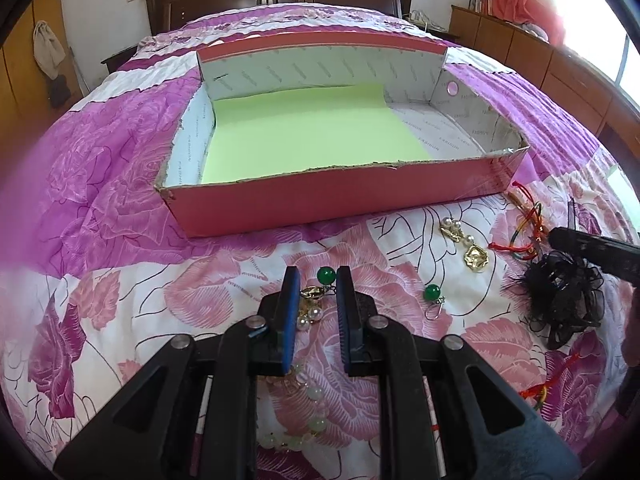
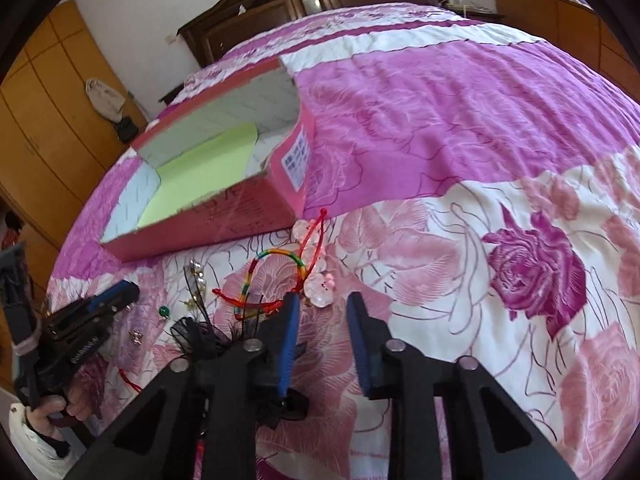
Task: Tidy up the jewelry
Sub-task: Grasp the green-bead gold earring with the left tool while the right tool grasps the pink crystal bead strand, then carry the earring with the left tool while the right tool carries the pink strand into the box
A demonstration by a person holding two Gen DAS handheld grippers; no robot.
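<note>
**A:** What is the left gripper doing?

**B:** Its jaws are narrow and pinched on a green bead earring. It's over the bed, on the near side of the pink box. A gold-and-pearl piece sits right beneath the pads, but I cannot tell if it is gripped too. A pale bead bracelet lies under the gripper, further from the box.

**A:** And the right gripper?

**B:** Partly apart, with only bedspread between the pads. It's near the box's right front corner. Clear crystal beads lie just past its fingertips, toward the box, beside a rainbow cord bracelet with red strings. A black lace hair flower lies under its left finger.

**A:** Anything else loose?

**B:** A second green bead earring and a gold-and-pearl earring, both in front of the box's near wall.

**A:** And inside the box?

**B:** Only a sheet of light green paper on the bottom.
</note>
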